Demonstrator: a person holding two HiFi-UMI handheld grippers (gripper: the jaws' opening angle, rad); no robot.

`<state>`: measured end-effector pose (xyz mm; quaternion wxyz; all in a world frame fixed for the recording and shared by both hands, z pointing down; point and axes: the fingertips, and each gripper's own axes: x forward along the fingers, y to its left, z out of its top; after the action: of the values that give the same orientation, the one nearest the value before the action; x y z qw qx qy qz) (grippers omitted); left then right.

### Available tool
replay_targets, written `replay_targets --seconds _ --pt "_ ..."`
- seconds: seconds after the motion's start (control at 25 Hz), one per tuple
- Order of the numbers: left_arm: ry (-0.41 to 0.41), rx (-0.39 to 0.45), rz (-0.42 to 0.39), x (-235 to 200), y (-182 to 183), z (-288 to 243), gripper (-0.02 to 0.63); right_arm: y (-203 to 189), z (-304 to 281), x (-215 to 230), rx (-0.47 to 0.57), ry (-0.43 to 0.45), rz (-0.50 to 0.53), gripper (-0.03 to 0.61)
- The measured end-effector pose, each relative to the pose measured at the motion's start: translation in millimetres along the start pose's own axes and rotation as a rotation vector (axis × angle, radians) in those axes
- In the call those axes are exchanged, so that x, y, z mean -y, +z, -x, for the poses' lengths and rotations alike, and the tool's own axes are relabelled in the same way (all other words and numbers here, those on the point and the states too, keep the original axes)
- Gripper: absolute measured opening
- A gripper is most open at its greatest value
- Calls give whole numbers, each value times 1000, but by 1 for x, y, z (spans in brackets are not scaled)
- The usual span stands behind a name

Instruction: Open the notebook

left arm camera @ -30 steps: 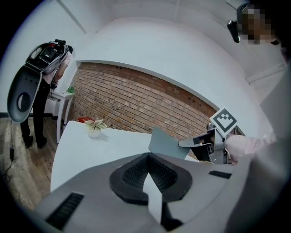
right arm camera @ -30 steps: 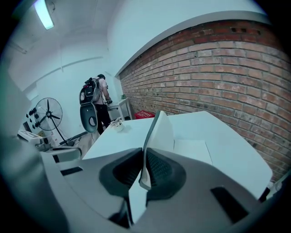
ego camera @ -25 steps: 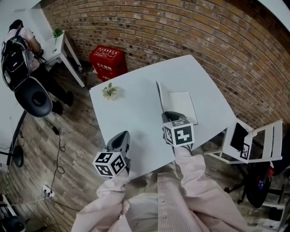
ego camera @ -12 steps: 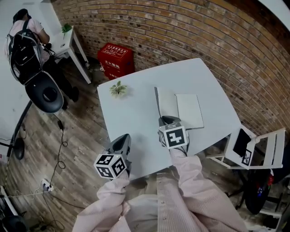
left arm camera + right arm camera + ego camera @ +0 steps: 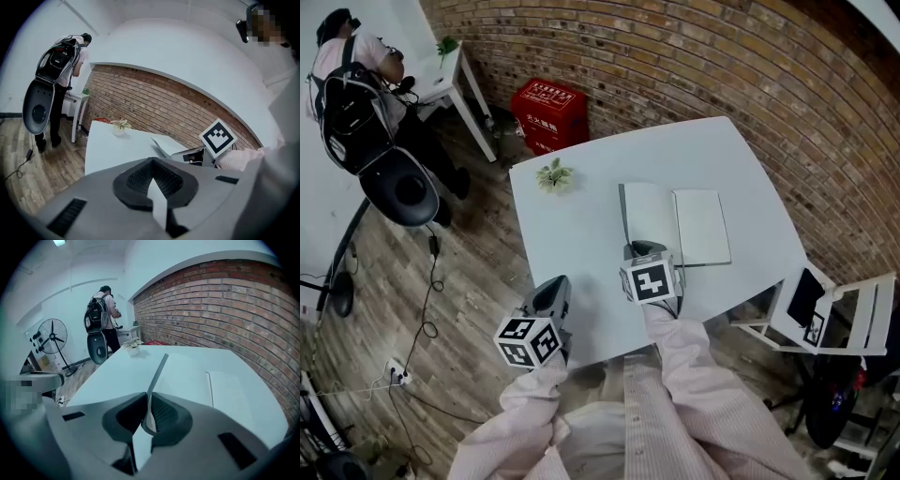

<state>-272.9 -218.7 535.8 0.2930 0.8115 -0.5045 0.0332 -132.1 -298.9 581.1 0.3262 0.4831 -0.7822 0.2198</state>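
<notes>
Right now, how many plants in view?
2. One small potted plant stands on the white table, left of the notebook; a second plant sits on the far white desk, top left, beside a person. Others may be hidden.

You have nothing legible here. The red crate (image 5: 548,114) by the brick wall carries white print, too small to read. The left cube (image 5: 528,339) and right cube (image 5: 649,279) show only black-and-white square patterns, no letters.
</notes>
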Motion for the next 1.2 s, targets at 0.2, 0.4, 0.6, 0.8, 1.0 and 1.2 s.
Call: replay_targets --seconds 0.2,0.4,0.6,0.8,1.0,1.2 --pt "8 -7 -1 -5 -3 3 -8 -3 -9 -4 5 -8 -1 35" --pt "15 -10 2 -13 -5 9 -8 -8 -17 -11 5 -8 -3 37" --pt "28 -6 7 -21 -4 15 -8 -13 -23 -15 0 -30 3 40" --pt "25 -3 11 -21 -5 19 -8 -17 -25 -16 -11 -36 -11 40" --pt "10 -8 8 -16 -8 18 -8 -17 -27 -19 28 17 -64 40" --pt "-6 -6 1 -10 -7 17 -8 -17 -19 -22 59 65 -127 40"
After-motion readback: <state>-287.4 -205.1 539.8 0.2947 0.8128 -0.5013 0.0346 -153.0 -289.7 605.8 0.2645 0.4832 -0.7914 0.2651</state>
